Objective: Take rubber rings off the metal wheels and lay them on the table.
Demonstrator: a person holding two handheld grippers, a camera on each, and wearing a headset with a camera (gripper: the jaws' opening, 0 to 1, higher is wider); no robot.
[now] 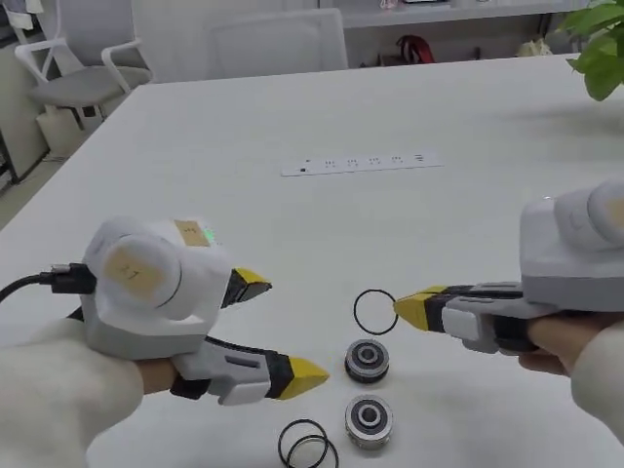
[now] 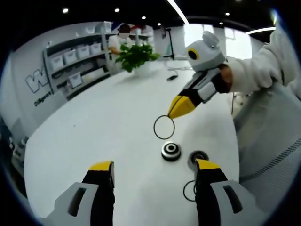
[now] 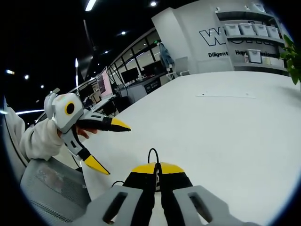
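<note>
Two metal wheels [image 1: 368,359] [image 1: 369,419] lie flat on the white table [image 1: 322,107]; the farther one has a dark rim, the nearer one looks silvery. My right gripper [image 1: 405,310] is shut on a thin black rubber ring [image 1: 375,312], held by its edge just beyond the wheels. The ring [image 3: 153,153] pokes up between the shut jaws of the right gripper [image 3: 157,167]. Two loose rings [image 1: 307,444] lie overlapped on the table near the front edge. My left gripper [image 1: 280,329] is open, left of the wheels, with nothing between its jaws. From the left gripper [image 2: 154,167], the wheels [image 2: 171,151] lie ahead.
A flat white power strip [image 1: 361,163] lies mid-table. A green plant [image 1: 600,49] stands at the far right corner, and chairs [image 1: 88,68] sit beyond the far left edge. A person [image 2: 123,37] stands by distant shelves.
</note>
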